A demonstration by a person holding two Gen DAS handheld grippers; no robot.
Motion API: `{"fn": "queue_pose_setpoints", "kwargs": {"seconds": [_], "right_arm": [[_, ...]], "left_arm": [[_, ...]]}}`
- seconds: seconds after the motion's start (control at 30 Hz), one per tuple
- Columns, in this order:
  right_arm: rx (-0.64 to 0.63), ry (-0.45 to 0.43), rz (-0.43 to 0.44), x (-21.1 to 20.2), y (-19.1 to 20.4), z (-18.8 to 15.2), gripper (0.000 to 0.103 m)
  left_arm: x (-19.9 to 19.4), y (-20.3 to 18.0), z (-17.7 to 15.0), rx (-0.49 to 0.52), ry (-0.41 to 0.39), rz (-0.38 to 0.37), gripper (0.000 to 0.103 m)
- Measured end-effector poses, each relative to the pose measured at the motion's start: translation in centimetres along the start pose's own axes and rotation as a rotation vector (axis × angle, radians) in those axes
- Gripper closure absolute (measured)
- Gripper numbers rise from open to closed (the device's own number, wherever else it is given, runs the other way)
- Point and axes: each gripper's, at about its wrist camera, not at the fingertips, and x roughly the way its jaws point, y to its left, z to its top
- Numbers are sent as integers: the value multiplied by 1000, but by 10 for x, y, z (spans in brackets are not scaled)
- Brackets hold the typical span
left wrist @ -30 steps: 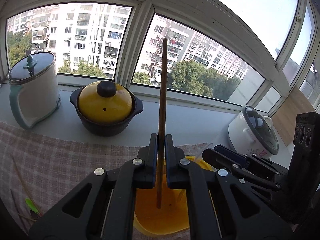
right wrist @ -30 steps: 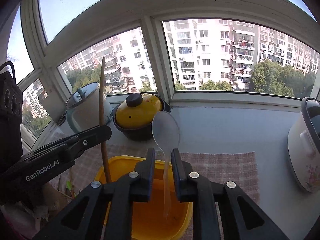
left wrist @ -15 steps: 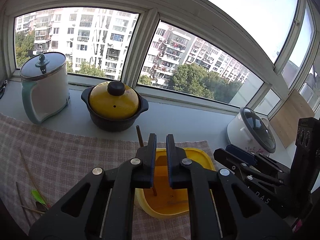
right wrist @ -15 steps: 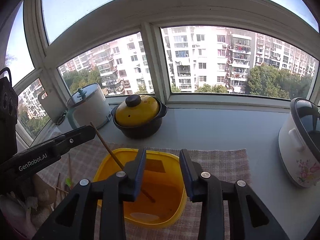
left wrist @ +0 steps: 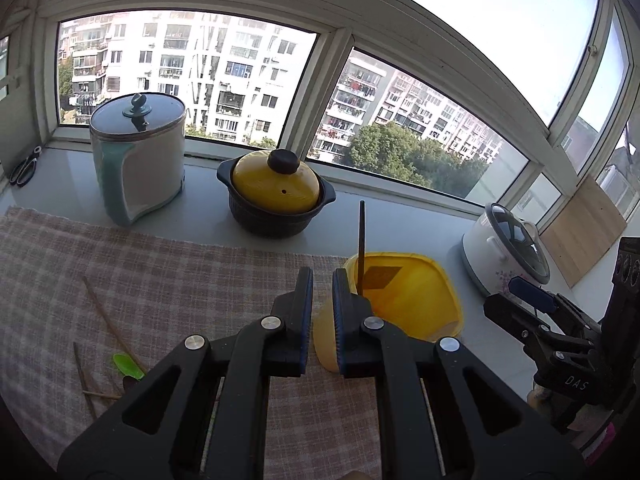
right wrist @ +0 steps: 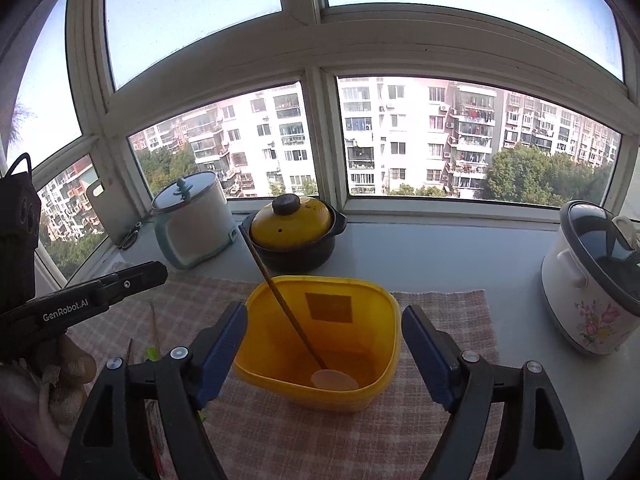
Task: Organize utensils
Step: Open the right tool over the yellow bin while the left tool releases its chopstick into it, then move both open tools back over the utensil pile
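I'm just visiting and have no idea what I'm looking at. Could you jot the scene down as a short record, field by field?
Setting: windowsill counter with a checked cloth
Container: yellow tub on the cloth
In the tub: brown chopstick leaning on the rim, pale spoon lying on the bottom
Still loose on the cloth: chopsticks and a green utensil
Left gripper: shut, nothing between its jaws
Right gripper: jaws opening, holding nothing, tub seen between them
Behind: yellow-lidded pot, white cookers
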Motion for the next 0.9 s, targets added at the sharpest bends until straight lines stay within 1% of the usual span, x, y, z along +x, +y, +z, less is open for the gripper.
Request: {"fn": "queue_pose_setpoints", "kwargs": {"seconds": [0.07, 0.13, 0.17, 0.2, 0.23, 0.27, 0.3, 0.37, 0.43, 0.5, 0.57, 0.7, 0.73, 0.87, 0.9], "right_arm": [[-11, -6, 4, -5, 11, -4, 11], [-24, -1, 10, -9, 22, -8, 9], [-32, 1, 17, -10, 28, -11, 7], [-41, 2, 25, -12, 34, -13, 6], [-48, 2, 33, -12, 39, -15, 4], [-56, 2, 42, -13, 45, -18, 4], [-66, 2, 49, -13, 50, -20, 4], [-95, 3, 66, -13, 62, -24, 0], [-129, 10, 97, -10, 73, -27, 0], [-163, 34, 135, -4, 85, -29, 0], [-191, 58, 158, 3, 96, -31, 0], [-240, 117, 173, 21, 115, -32, 0], [-250, 132, 177, 26, 120, -32, 1], [-277, 192, 220, 48, 138, -32, 10], [-283, 207, 230, 54, 143, -32, 11]], "left_arm": [[-13, 18, -4, -11, -2, 12, 96], [-27, 36, -9, -7, -8, 40, 96], [-34, 44, -11, 0, -11, 62, 91], [-40, 52, -14, 8, -13, 87, 77], [-47, 62, -18, 12, -13, 109, 69], [-52, 71, -22, 11, -9, 127, 57], [-58, 79, -26, 9, -2, 142, 54], [-66, 95, -32, 6, 14, 172, 54], [-73, 110, -40, -1, 28, 197, 54], [-79, 125, -48, -21, 40, 216, 54], [-83, 140, -56, -52, 53, 230, 54], [-83, 166, -71, -129, 88, 244, 54], [-82, 172, -76, -144, 100, 244, 54], [-75, 189, -95, -192, 150, 236, 55], [-73, 192, -101, -207, 167, 228, 60]]}}
